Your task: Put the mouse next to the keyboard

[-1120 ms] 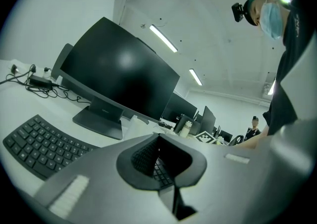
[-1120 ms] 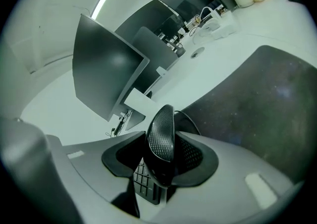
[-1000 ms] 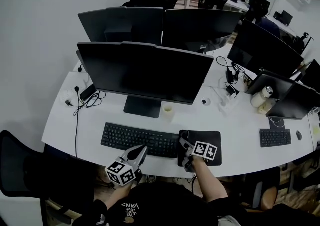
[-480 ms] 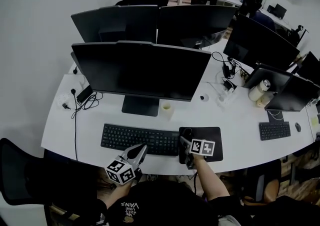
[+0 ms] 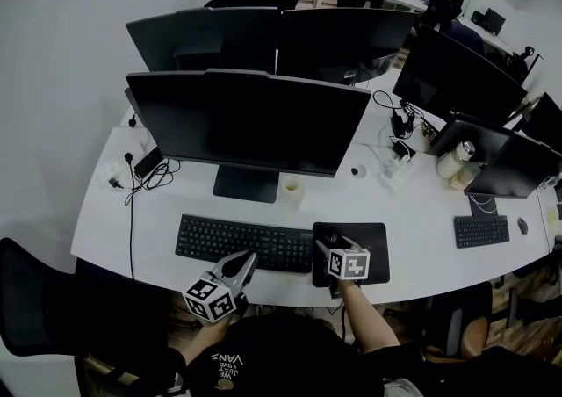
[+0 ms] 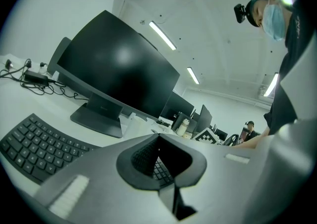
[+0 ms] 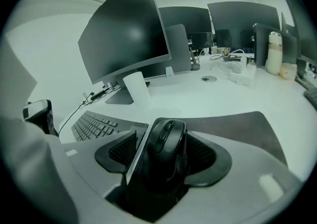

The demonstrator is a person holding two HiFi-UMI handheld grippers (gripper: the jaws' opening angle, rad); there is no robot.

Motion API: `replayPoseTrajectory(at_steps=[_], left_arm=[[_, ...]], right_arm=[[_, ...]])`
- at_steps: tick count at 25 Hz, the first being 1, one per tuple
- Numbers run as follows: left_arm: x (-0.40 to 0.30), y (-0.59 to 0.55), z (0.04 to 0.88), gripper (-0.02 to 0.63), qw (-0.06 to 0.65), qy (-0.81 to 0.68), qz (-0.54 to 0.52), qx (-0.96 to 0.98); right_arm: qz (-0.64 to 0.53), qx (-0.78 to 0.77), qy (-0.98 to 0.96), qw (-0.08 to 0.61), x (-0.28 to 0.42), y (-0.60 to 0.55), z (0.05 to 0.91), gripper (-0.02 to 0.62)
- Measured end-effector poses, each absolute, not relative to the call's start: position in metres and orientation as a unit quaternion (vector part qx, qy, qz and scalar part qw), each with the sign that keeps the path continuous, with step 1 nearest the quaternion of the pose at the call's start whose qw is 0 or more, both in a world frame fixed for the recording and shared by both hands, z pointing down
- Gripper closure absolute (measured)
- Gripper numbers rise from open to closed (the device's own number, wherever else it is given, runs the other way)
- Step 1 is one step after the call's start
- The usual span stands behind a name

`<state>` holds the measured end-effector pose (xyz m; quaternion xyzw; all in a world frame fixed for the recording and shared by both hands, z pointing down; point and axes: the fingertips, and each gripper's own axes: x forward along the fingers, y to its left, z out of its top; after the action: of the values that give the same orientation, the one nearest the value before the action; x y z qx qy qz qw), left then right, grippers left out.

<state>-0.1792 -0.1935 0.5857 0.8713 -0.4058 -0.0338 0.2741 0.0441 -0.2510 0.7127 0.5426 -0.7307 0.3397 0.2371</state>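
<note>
Open-plan office, seen from above: a long white curved desk (image 5: 413, 211) carries several dark monitors, and more desks stand behind it. Along the desk's near edge lies a black keyboard (image 5: 241, 243), and touching its right end is a black mouse pad (image 5: 373, 241). The nearest monitor (image 5: 250, 127) stands behind the keyboard, toward the far edge, with a pale cup (image 5: 293, 193) beside its foot.

My right gripper (image 7: 162, 151) is low over the left part of the mouse pad, just beside the keyboard's right end. Over the past second it has barely shifted along the near edge, but its jaws have gone from narrow to wide and are opening at this moment. The black mouse (image 7: 166, 134) sits between them. The left pad stands clear of its side; the right pad is close, and I cannot see a gap there. I judge the mouse is resting on the pad's left edge, not hanging in a grip — so this is the release. The mouse lies next to the keyboard, and the task looks nearly done, short of drawing the gripper back.

The mouse's long axis runs from the desk's near edge toward its far edge, roughly square to the keyboard's length. Its wheel and buttons point away from me, toward the monitors, and its rounded back faces the near edge.

My left gripper (image 5: 248, 261) hangs over the near edge in front of the keyboard — jaw tips together, nothing between them.
</note>
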Motion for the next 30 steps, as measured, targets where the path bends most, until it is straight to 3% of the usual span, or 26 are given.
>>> replayPoseTrajectory(at_steps=[19,26,30], left_arm=[[-0.148,-0.178,0.575,0.606,0.256,-0.443,-0.045,0.858],[-0.134,-0.158,0.568,0.606,0.246,-0.474,-0.049,0.844],[-0.122,-0.143,0.563,0.606,0.239,-0.484,-0.045,0.841]], right_arm=[[0.315,0.512,-0.791,0.115,0.047,-0.233,0.652,0.309],[0.276,0.488,-0.825,0.069,0.054,-0.216,0.604,0.441],[0.259,0.483,-0.835,0.039,0.066,-0.204,0.579,0.57]])
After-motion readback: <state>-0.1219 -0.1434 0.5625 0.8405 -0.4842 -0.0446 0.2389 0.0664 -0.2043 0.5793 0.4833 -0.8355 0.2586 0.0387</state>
